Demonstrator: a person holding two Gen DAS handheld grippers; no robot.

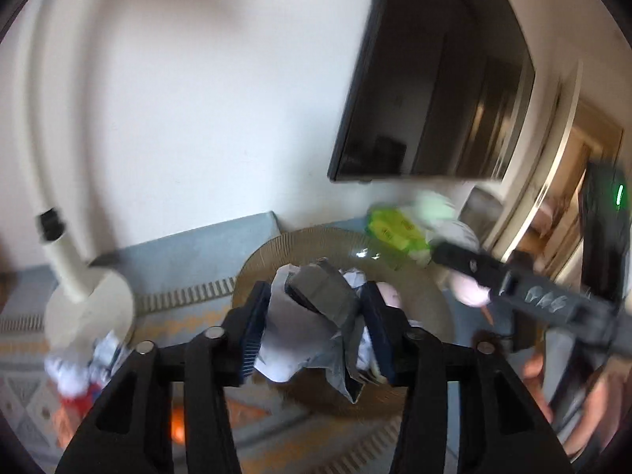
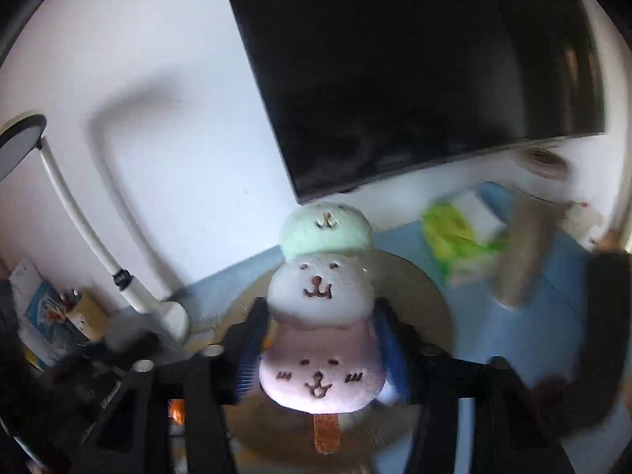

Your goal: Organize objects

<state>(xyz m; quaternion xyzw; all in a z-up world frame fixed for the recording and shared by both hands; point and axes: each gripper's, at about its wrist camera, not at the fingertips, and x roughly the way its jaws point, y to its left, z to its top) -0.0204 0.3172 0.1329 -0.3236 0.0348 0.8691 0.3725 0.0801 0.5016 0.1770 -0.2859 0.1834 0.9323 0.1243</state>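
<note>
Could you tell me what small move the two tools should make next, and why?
Probably carry both loads on toward wherever they belong before releasing. The left tool grips a crumpled grey-and-white wrapper, the right tool a plush ice-cream toy, both above the round mat, so neither is set down yet.

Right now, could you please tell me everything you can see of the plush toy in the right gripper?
The plush toy is a soft, fuzzy stack of three rounded faces: mint green on top, white in the middle, pink at the bottom, each with dark stitched features. A brown stick pokes out below. It stands upright between the right gripper's jaws, whose blue pads press its pink sides.
</note>
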